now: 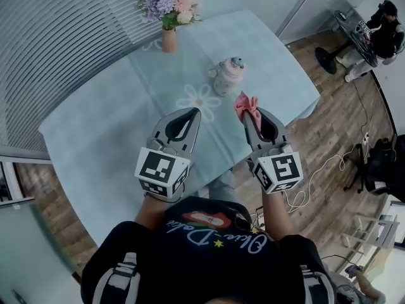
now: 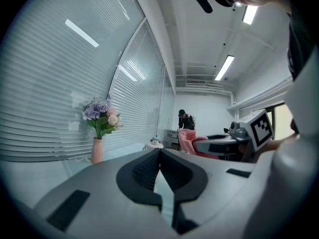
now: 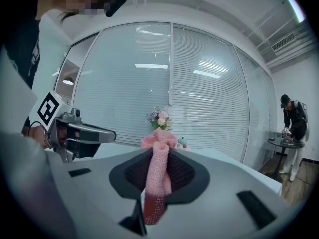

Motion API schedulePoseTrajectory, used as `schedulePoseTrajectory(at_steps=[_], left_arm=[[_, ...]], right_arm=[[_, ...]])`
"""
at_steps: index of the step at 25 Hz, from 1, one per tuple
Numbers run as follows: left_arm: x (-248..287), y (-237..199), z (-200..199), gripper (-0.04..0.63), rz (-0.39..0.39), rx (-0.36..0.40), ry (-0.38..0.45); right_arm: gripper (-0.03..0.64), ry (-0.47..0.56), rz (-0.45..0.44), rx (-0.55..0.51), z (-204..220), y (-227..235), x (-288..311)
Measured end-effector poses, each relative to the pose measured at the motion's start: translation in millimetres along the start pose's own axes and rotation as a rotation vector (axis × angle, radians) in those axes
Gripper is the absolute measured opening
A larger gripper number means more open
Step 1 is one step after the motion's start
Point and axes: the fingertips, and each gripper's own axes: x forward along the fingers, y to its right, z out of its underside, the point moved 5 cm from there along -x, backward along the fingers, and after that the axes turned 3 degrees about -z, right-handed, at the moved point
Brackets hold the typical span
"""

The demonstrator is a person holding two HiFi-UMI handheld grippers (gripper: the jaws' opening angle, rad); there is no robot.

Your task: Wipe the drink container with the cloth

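Note:
A pale pink drink container (image 1: 228, 76) with a small figure on its lid stands upright near the middle of the table; it shows small in the left gripper view (image 2: 154, 144) and behind the cloth in the right gripper view (image 3: 183, 143). My right gripper (image 1: 247, 111) is shut on a pink knitted cloth (image 1: 245, 104), which bunches above the jaws (image 3: 158, 156). It is held above the table, short of the container. My left gripper (image 1: 193, 113) is shut with nothing in it, level with the right one and left of the container.
A vase of flowers (image 1: 168, 12) stands at the table's far side. The glass-topped table (image 1: 114, 132) has a flower print at its middle. A person (image 1: 383, 33) stands at a small round table far right. Cables lie on the wooden floor at right.

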Motion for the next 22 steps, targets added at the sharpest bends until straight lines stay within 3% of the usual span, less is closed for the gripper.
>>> schedulePoseTrajectory(at_steps=[9,22], left_arm=[[3,-14,1,0.005,-0.088,-0.019,0.001],[5,-27,11,0.005,-0.085,-0.077,-0.016]], right_arm=[[0.063,-0.084,-0.023,-0.142,5,10,40],[0.063,-0.144,0.096,-0.366,9,14,103]])
